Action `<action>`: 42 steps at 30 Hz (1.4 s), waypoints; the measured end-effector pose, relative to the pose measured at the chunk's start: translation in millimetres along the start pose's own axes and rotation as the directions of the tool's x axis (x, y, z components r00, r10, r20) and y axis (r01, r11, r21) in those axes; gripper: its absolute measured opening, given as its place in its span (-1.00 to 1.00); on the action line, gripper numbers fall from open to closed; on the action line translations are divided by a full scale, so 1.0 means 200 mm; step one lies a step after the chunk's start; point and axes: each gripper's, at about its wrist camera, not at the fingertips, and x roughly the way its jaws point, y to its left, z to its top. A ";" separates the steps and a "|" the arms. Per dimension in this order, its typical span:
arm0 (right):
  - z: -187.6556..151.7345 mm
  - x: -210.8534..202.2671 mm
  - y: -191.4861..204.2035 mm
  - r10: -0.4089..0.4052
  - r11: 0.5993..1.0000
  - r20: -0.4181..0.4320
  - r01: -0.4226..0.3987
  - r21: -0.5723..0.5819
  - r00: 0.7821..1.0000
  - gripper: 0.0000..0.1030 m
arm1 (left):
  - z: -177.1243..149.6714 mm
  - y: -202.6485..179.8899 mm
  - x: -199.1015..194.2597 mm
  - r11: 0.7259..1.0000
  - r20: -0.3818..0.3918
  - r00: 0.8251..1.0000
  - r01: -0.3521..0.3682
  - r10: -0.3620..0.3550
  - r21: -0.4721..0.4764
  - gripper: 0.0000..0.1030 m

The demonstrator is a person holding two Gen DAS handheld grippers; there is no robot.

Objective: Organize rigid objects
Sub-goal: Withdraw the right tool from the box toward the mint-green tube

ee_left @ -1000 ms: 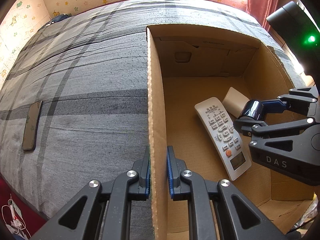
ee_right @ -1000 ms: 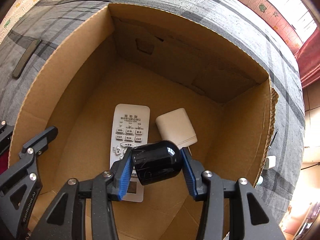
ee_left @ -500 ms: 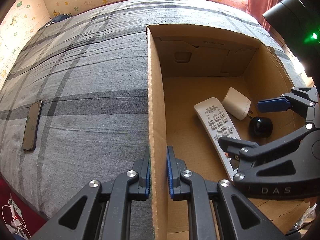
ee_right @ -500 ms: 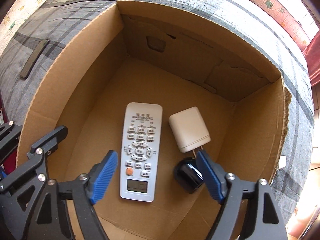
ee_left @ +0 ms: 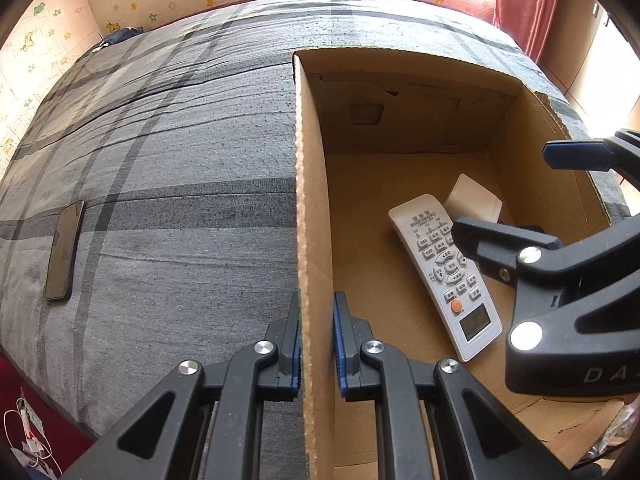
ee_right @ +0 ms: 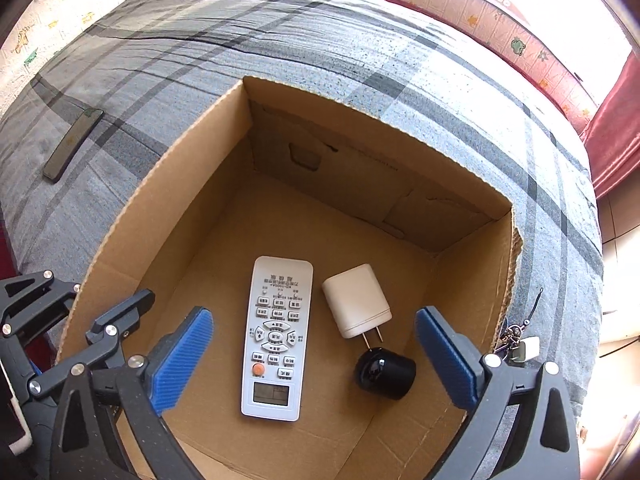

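A cardboard box (ee_right: 168, 200) stands on a grey plaid bed. On its floor lie a white remote control (ee_right: 276, 340), a white plug adapter (ee_right: 356, 306) and a small black round object (ee_right: 386, 368). My right gripper (ee_right: 314, 354) is open wide and empty, raised above the box. My left gripper (ee_left: 316, 344) is shut on the box's left wall (ee_left: 310, 200). In the left wrist view the remote (ee_left: 444, 272) and adapter (ee_left: 474, 198) show; the right gripper (ee_left: 516, 196) hides the black object.
A dark phone (ee_left: 64, 252) lies flat on the bed left of the box; it also shows in the right wrist view (ee_right: 74, 142). Keys with a white tag (ee_right: 520, 344) lie just outside the box's right wall. A red curtain (ee_right: 616, 136) hangs at right.
My right gripper opened and let go of the black round object, which now rests on the box floor by the adapter. The gripper then rose up and back. The left gripper has not moved.
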 end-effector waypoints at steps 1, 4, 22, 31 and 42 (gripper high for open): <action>0.01 -0.02 0.00 -0.002 1.000 0.008 0.002 0.002 1.000 0.99 | 0.00 0.00 0.00 1.000 0.000 1.000 0.000 0.000 0.000 -0.74; 0.02 -0.08 -0.03 -0.004 1.000 0.025 0.004 0.012 1.000 0.99 | 0.00 0.00 0.00 1.000 0.000 1.000 0.000 0.000 0.000 -0.74; -0.05 -0.34 -0.36 -0.041 0.990 0.087 0.029 0.137 0.995 0.99 | 0.00 0.00 0.00 1.000 -0.002 1.000 -0.004 0.004 0.003 -0.74; -0.10 -0.39 -0.61 -0.076 0.967 0.083 0.053 0.251 0.994 0.99 | 0.00 -0.01 0.00 1.000 -0.003 1.000 -0.005 0.005 0.003 -0.74; -0.21 -0.34 -0.88 -0.105 0.931 0.050 0.080 0.357 0.993 0.99 | 0.00 0.00 0.00 1.000 -0.003 1.000 -0.003 0.003 0.001 -0.74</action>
